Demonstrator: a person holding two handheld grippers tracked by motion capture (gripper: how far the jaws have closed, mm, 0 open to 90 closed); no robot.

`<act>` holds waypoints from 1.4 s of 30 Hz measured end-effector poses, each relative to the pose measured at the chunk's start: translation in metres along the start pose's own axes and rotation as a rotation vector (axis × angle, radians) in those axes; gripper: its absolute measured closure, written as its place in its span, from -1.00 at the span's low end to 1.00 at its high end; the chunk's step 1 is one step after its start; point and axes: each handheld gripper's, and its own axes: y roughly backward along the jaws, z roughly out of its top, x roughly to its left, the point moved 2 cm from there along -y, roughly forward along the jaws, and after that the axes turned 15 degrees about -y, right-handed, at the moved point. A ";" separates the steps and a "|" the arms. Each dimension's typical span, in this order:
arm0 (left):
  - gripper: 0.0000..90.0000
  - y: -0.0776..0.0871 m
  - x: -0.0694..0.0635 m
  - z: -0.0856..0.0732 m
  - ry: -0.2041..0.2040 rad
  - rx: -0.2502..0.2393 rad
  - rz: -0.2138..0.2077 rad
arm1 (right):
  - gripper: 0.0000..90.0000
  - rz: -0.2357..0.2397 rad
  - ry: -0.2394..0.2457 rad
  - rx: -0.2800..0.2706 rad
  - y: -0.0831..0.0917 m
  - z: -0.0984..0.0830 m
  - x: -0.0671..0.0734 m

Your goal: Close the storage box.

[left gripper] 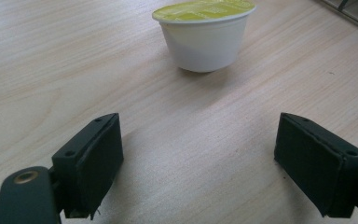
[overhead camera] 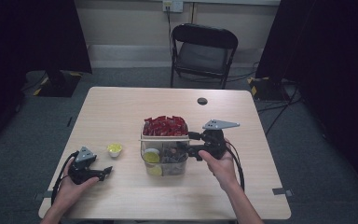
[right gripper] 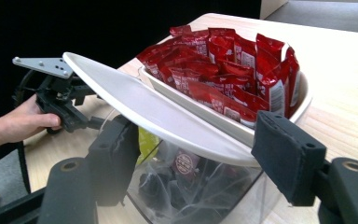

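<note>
A: While the left gripper (overhead camera: 106,173) rests on the counter (overhead camera: 121,112), where is the cup (left gripper: 204,35)?

B: Just ahead of it, upright on the wood, yellow lid up and level. The gripper points at the cup, and its jaws stand wide apart with nothing between them.

A: And the right gripper (right gripper: 196,158)?

B: It is at the clear bin's (overhead camera: 164,161) right side, pointing left across the counter. Its jaws are parted on either side of the white lid's (right gripper: 154,112) edge. I see no pad pressing on it, so it grips nothing.

A: How does the lid lie?

B: Tilted. In the right gripper view its long axis runs from high at the far left down to low between the jaws. It leans beside the white tray (right gripper: 233,123) of red packets (right gripper: 223,60), which sits on the bin's far part.

A: The hands?

B: The left hand (overhead camera: 70,189) wraps its gripper from behind, forearm coming up from the counter's near edge. The right hand (overhead camera: 221,168) holds its gripper from below, wrist angled toward the bin.
</note>
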 end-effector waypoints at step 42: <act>-0.67 0.000 0.000 0.000 0.000 0.000 0.000 | -0.61 -0.063 -0.013 0.068 0.001 -0.043 -0.017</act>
